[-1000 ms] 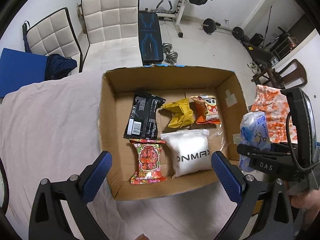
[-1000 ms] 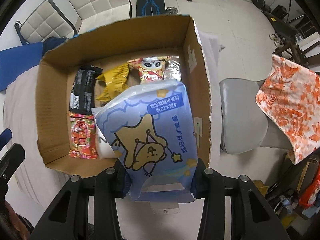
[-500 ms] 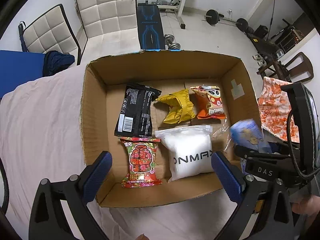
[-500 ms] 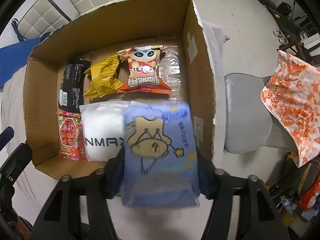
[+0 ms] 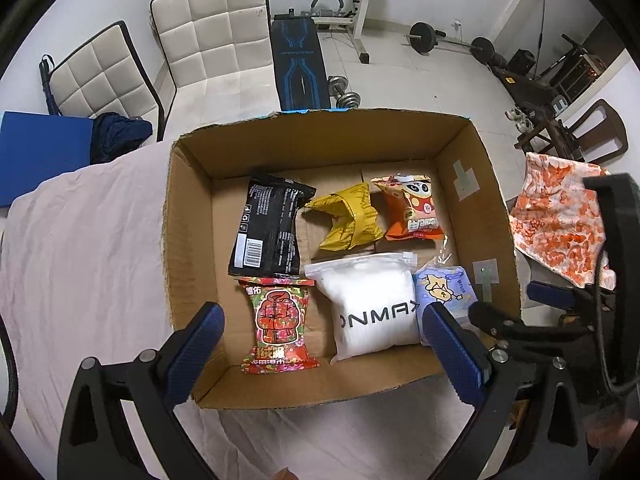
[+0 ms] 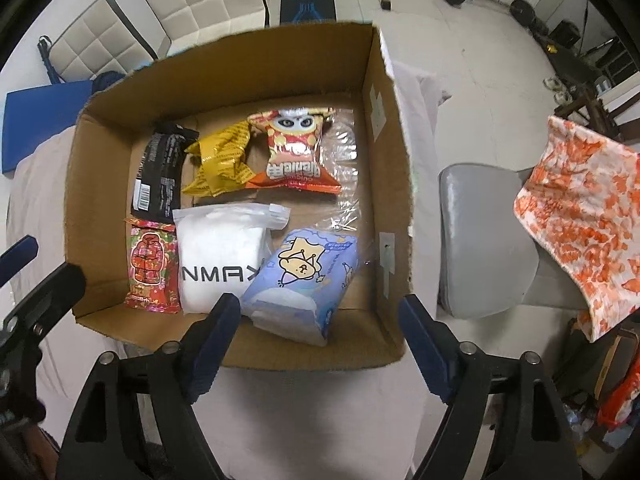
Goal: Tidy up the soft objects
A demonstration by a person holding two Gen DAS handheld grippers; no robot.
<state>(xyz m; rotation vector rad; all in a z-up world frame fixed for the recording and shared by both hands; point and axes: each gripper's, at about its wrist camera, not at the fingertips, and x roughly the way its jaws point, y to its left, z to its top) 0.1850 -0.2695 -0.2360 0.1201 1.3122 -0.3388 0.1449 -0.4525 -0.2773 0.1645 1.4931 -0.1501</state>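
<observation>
**Ana:** Grippers first. Where do the fingers stand?

**Ben:** The right gripper point(image 6: 320, 320) hangs over the near right part of the open brown cardboard box point(image 6: 390, 128), pointing straight down. Its jaws have just been opening and now stand wide, nothing pressed between the blue pads. The left gripper point(image 5: 322, 344) is spread wide too, empty, above the near edge of the box.

**Ana:** And the pale blue tissue pack with the cartoon bear?

**Ben:** That pack point(image 6: 304, 284) lies loose on the box floor at about five o'clock, free of both pads, tilted and leaning against the white zip pouch with dark lettering point(image 6: 220, 256) at its nine o'clock side.

**Ana:** What else is inside?

**Ben:** At the pouch's nine o'clock lies a red floral snack packet point(image 6: 152, 266). Beyond that, at twelve, a black foil packet with a barcode point(image 6: 160, 172). A crumpled yellow wrapper point(image 6: 220, 164) sits mid-floor towards the far wall, and at its three o'clock an orange-red snack bag with a cartoon face point(image 6: 296, 152). Crinkled clear plastic film point(image 6: 344, 152) lies at the bag's three o'clock.

**Ana:** What does the box rest on?

**Ben:** A pale pink cloth point(image 5: 80, 264) covering the surface.
</observation>
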